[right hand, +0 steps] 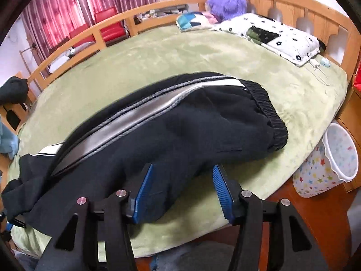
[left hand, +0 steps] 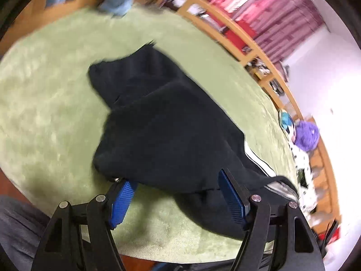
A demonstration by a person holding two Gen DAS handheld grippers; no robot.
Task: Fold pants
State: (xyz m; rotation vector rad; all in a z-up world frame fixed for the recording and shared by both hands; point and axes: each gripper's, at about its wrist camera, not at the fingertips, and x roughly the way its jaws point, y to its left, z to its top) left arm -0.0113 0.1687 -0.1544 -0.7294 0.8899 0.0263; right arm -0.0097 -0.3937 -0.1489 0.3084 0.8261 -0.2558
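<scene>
Left wrist view gives me the pants lying folded on the green blanket, one dark layer doubled over another, a white stripe showing at the right edge. My left gripper stands open, its blue pads spread wide; cloth lies between them, but neither pad presses on it. From the right wrist view I see the waistband at the right end of the pants, near the bed's edge, and a grey and white stripe running along the top. My right gripper is open too, about halfway, with a fold of dark cloth lying between the pads and loose of them. A pillow sits far back by the headboard.
</scene>
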